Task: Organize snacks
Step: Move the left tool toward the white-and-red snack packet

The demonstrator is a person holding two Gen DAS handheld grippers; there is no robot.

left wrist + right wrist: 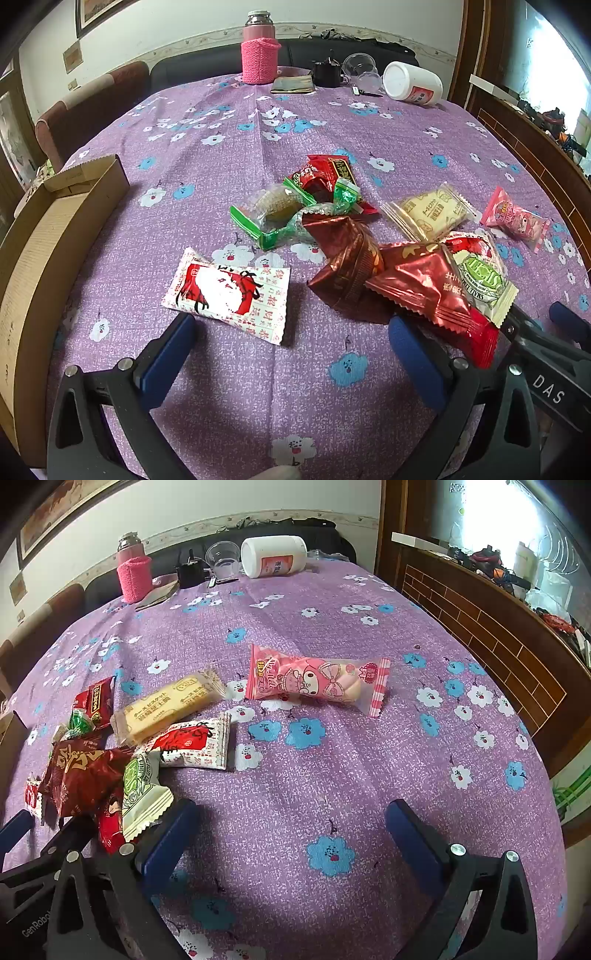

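No snack is held yet, as the left claw (291, 332) and right claw (291, 819) are spread wide over the counter (221, 369), so the nearby red-and-white snack packet (227, 295) could be pinched next and carried to the cardboard box (55, 236).

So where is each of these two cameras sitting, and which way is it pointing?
Left wrist: rides on the left hand-held gripper, looking forward over its open blue fingers at the snack pile and cardboard box.
Right wrist: rides on the right hand-held gripper, fingers open, facing the pink snack packet.
Shared: both see the purple tablecloth, that pink packet and the white jar.
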